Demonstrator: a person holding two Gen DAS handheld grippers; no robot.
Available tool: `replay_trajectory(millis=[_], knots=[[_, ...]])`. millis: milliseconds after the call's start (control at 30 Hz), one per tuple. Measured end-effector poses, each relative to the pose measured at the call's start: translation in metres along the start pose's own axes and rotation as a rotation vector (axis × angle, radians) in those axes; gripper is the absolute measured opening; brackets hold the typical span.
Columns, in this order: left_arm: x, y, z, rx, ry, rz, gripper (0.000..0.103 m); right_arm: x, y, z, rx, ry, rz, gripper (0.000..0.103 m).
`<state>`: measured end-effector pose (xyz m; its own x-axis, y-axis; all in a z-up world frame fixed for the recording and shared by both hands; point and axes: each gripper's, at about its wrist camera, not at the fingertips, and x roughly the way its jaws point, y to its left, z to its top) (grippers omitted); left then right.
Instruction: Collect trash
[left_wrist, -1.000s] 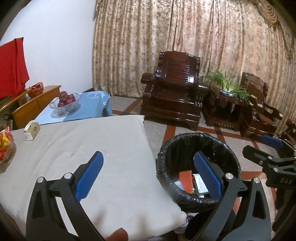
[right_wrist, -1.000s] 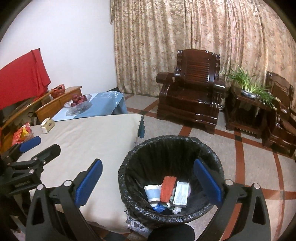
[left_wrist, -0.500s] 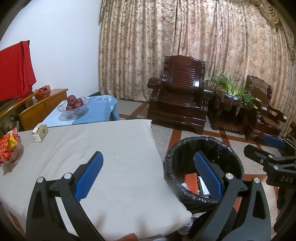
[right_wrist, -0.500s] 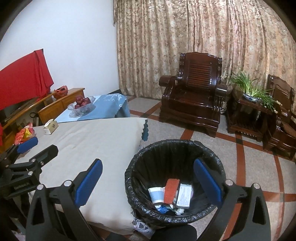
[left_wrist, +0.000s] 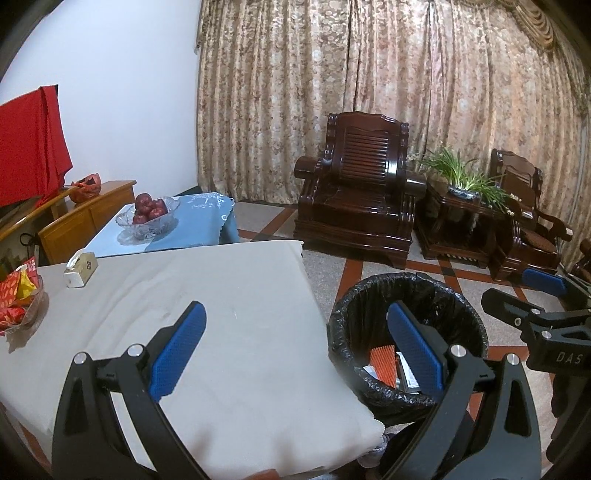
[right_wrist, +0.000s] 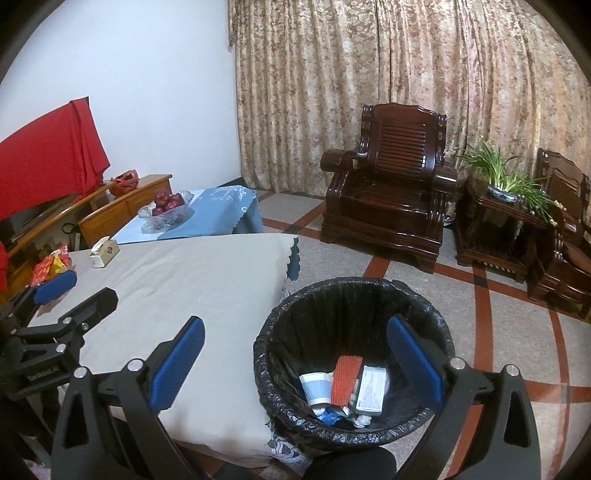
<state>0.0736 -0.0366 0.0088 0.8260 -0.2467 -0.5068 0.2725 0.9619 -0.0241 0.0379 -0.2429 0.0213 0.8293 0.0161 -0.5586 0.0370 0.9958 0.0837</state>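
A round bin with a black liner (right_wrist: 351, 295) stands on the floor by the table's right corner; it also shows in the left wrist view (left_wrist: 369, 299). Inside lie a paper cup (right_wrist: 316, 387), a red ridged packet (right_wrist: 345, 380), a white box (right_wrist: 369, 391) and crumpled scraps. My right gripper (right_wrist: 295, 363) is open and empty above the bin's near rim. My left gripper (left_wrist: 295, 350) is open and empty above the table's right edge. The beige-covered table (left_wrist: 229, 332) has no loose trash on its near part.
A tissue box (left_wrist: 79, 268) and a snack dish (left_wrist: 18, 299) sit at the table's left. A fruit bowl (left_wrist: 146, 218) stands on a blue-covered table. Dark wooden armchairs (right_wrist: 388, 188), a side table with a plant (right_wrist: 506, 188) and curtains stand behind.
Both grippers have pulled back and up; the bin and table look smaller and farther. Both stay open and empty.
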Motion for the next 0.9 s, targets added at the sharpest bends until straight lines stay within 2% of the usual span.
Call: replay_trajectory(millis=[900], knots=[[-0.001, -0.0011, -0.0001, 0.0, 0.001, 0.001, 0.096, 0.0037, 0.0077, 0.0004, 0.001, 0.004, 0.004, 0.097]])
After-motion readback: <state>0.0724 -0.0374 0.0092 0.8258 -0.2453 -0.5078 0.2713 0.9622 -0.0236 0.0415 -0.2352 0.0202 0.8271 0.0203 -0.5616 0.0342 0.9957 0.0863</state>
